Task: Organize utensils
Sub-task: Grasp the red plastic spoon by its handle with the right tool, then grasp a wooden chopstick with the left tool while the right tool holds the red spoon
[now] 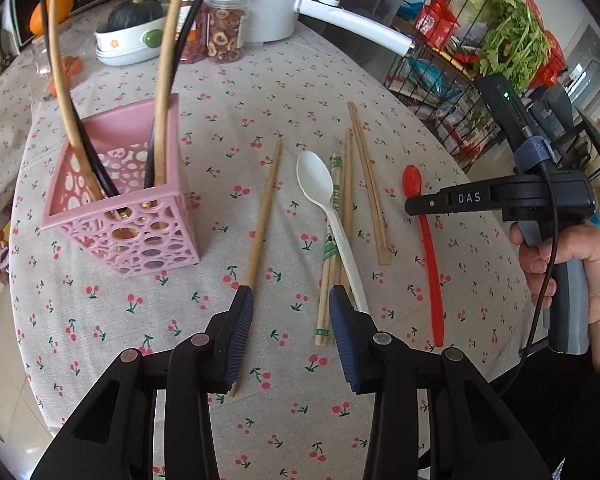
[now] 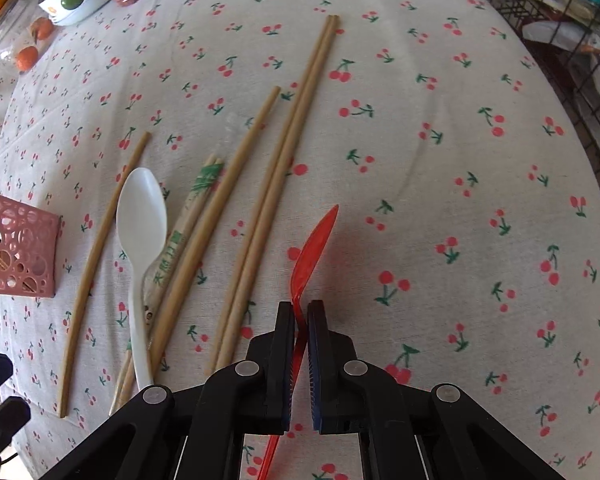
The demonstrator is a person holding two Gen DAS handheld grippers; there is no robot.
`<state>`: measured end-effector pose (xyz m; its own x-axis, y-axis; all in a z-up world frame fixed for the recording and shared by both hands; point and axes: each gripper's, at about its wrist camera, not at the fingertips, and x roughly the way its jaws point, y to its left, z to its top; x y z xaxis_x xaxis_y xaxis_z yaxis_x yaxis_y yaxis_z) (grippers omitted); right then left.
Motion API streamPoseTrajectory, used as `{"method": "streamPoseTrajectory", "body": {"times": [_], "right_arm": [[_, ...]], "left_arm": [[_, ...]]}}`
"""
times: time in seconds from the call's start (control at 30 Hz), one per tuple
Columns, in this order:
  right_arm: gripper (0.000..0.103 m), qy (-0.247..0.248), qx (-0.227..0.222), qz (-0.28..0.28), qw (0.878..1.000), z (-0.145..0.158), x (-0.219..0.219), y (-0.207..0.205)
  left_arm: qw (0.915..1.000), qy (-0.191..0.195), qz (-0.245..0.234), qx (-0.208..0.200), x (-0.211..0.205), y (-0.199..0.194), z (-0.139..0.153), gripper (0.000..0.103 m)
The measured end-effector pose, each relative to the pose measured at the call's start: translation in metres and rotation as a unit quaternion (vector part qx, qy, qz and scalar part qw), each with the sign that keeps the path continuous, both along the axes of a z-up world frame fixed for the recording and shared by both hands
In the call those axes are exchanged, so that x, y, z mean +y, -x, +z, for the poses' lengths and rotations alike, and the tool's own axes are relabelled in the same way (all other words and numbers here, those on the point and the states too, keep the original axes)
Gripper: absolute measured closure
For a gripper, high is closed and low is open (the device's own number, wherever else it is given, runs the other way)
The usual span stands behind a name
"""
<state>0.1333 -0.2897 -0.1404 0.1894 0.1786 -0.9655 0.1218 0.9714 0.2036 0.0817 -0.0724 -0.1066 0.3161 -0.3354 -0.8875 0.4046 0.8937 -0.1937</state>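
In the left wrist view, the left hand-held gripper (image 1: 291, 294) sits at lower centre with its jaws apart, nothing between them; a single chopstick (image 1: 262, 222) runs under its left finger, and the white spoon (image 1: 327, 216) and wrapped chopsticks (image 1: 329, 256) lie by its right finger. The pink holder (image 1: 120, 216) stands at left on the table (image 1: 228, 92), with utensils upright inside.

In the right wrist view, the right hand-held gripper (image 2: 301, 308) at bottom centre is clamped on the red spoon (image 2: 314, 248), its bowl turned on edge. A chopstick pair (image 2: 284, 160) lies just left.
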Motion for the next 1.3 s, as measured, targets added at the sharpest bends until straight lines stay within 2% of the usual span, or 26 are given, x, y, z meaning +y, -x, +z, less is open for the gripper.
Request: {"method": "streamPoseTrajectory", "body": {"times": [0.1, 0.27, 0.43, 0.67, 0.87, 0.97, 1.03, 1.17, 1.3], "right_arm": [[0.099, -0.016, -0.015, -0.016, 1.000, 0.009, -0.015, 0.004], [0.099, -0.034, -0.032, -0.030, 0.998, 0.019, -0.033, 0.008], [0.099, -0.056, -0.044, -0.026, 0.997, 0.026, -0.038, 0.007], [0.098, -0.067, -0.055, -0.013, 0.996, 0.031, -0.042, 0.007], [0.098, -0.071, -0.059, -0.006, 0.996, 0.034, -0.042, 0.009], [0.098, -0.071, -0.060, -0.005, 0.996, 0.035, -0.041, 0.010], [0.098, -0.073, -0.058, -0.009, 0.996, 0.035, -0.040, 0.012], [0.098, -0.077, -0.059, -0.011, 0.995, 0.037, -0.039, 0.018], [0.098, -0.070, -0.061, -0.015, 0.996, 0.039, -0.038, 0.023]], "left_arm": [[0.9992, -0.035, 0.004, -0.016, -0.019, -0.004, -0.007, 0.062], [0.9950, -0.087, 0.011, -0.047, -0.047, -0.026, -0.016, 0.074], [0.9932, -0.104, 0.042, -0.029, -0.059, -0.058, -0.030, 0.081], [0.9868, -0.142, 0.067, -0.039, -0.072, -0.079, -0.048, 0.081], [0.9873, -0.143, 0.067, -0.024, -0.070, -0.083, -0.050, 0.080], [0.9886, -0.130, 0.074, -0.014, -0.069, -0.087, -0.050, 0.081], [0.9903, -0.117, 0.074, -0.008, -0.067, -0.086, -0.049, 0.091], [0.9896, -0.133, 0.051, -0.022, -0.073, -0.072, -0.049, 0.096], [0.9922, -0.118, 0.037, -0.009, -0.071, -0.058, -0.047, 0.097]]}}
